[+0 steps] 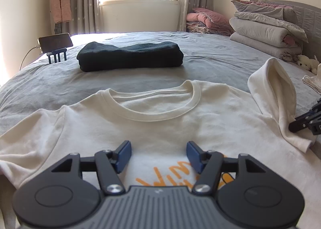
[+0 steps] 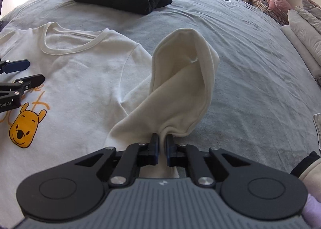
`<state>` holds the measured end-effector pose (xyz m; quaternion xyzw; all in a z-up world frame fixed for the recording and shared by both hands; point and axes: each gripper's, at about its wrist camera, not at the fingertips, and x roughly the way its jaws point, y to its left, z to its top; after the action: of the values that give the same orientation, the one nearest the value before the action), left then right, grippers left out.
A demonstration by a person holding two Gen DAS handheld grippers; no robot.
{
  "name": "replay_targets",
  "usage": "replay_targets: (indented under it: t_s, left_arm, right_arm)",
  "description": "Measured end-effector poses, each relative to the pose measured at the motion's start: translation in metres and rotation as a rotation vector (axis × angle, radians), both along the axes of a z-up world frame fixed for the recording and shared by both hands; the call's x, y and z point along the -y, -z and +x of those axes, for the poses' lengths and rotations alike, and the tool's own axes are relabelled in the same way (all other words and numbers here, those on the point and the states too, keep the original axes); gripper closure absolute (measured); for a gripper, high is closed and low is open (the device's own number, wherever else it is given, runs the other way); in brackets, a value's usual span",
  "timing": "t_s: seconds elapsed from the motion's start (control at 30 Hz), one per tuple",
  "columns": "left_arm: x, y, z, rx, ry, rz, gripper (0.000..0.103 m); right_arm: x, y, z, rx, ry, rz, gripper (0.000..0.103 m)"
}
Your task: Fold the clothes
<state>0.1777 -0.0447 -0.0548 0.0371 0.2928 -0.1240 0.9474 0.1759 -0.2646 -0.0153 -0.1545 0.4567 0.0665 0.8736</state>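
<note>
A cream T-shirt (image 1: 156, 126) with a yellow bear print (image 2: 25, 127) lies face up on the grey bed, its collar pointing away. My left gripper (image 1: 159, 154) hovers open over the chest, blue pads apart with nothing between them; it also shows in the right wrist view (image 2: 27, 72). My right gripper (image 2: 162, 138) is shut on the shirt's sleeve (image 2: 180, 80), which stands up in a loop above the bed. In the left wrist view the raised sleeve (image 1: 274, 88) sits at the right, with the right gripper's fingers (image 1: 303, 122) below it.
A folded dark garment (image 1: 130, 56) lies farther up the grey bed (image 1: 210, 58). A phone on a stand (image 1: 56, 43) is at the far left. Stacked quilts and pillows (image 1: 264, 28) fill the far right, beside a small plush toy (image 1: 307, 62).
</note>
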Motion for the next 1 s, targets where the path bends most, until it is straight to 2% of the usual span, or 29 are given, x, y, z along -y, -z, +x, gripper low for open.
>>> replay_targets:
  t_s: [0.1,0.3,0.43,0.73,0.83,0.97,1.0]
  left_arm:
    - [0.003,-0.006,0.0,-0.001,-0.002,0.007,0.042]
    - [0.025,-0.027,0.008,-0.044,0.042,-0.118,0.042]
    - [0.057,-0.04,0.014,-0.045,0.114,-0.144,0.043]
    - [0.127,-0.043,0.037,-0.063,0.273,-0.211,0.043]
    - [0.147,-0.036,0.039,-0.093,0.355,-0.237,0.043]
    - [0.171,-0.023,0.038,-0.134,0.452,-0.232,0.043]
    - [0.175,-0.021,0.037,-0.139,0.469,-0.231,0.042]
  right_arm:
    - [0.003,-0.011,-0.003,0.027,-0.02,-0.089,0.095]
    - [0.018,-0.033,0.003,0.161,-0.016,-0.343,0.095]
    - [0.032,-0.044,0.008,0.286,-0.014,-0.496,0.095]
    - [0.079,-0.063,0.022,0.465,-0.003,-0.665,0.095]
    - [0.098,-0.066,0.018,0.476,-0.022,-0.711,0.096]
    - [0.12,-0.059,0.004,0.425,-0.078,-0.787,0.096]
    - [0.125,-0.056,-0.001,0.386,-0.096,-0.792,0.096]
